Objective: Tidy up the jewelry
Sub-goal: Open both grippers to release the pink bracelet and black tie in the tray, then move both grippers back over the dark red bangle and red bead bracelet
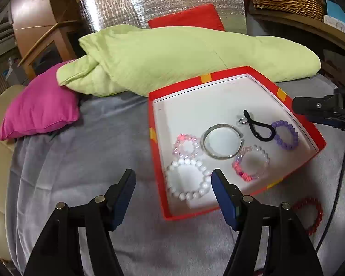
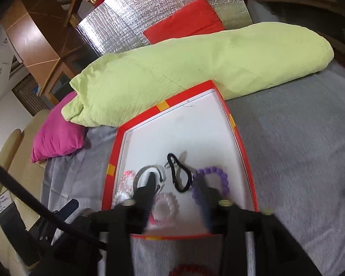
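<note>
Left wrist view: six pieces are gathered inside the red box (image 1: 294, 115), while a red bracelet (image 1: 310, 216) is left on the grey cover just outside its near corner. Nothing is held: the left gripper (image 1: 172, 184) and the right gripper (image 2: 177, 191) are parted, empty. A green quilt (image 1: 172, 55) is bunched behind the box.

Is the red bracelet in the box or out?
Out: the red bracelet lies on the grey cover, outside the red box.
</note>
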